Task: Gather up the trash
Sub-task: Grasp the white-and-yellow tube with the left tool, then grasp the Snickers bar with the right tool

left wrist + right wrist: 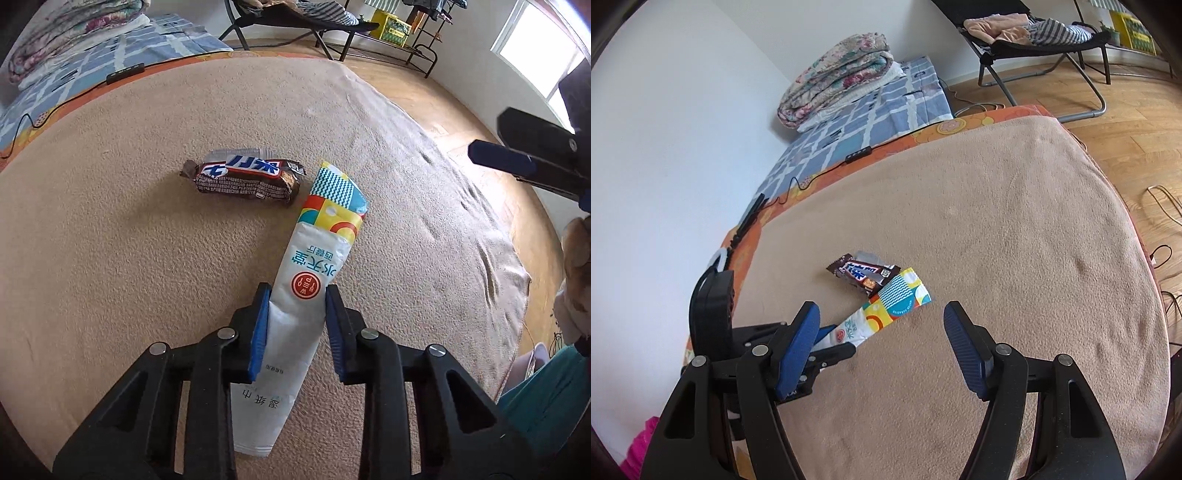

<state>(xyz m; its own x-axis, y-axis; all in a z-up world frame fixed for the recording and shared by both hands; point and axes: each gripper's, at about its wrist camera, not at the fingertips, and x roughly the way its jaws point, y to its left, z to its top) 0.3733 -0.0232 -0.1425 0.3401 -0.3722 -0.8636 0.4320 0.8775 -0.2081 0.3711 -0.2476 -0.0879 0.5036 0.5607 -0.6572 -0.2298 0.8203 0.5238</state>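
Note:
A long white wet-wipe packet (317, 258) with a colourful end lies on the beige blanket (129, 258). My left gripper (297, 288) is shut on its white middle, a blue pad pressing on each side. Just beyond the packet's colourful end lies a brown chocolate bar wrapper (243, 181). In the right wrist view my right gripper (881, 308) stands open above the blanket (997, 240), nothing between its fingers. Ahead of it are the packet (897, 299) and the wrapper (864, 273), with the left gripper (834, 341) low at the left. The right gripper (498, 157) also shows at the left wrist view's right edge.
A folded floral quilt (834, 77) rests on a blue chequered sheet (886, 107) by the wall. A black cable with a controller (857, 156) runs along the orange border. A folding chair (1034, 40) with clothes stands on the wooden floor (1137, 122). Cables (1163, 206) lie right.

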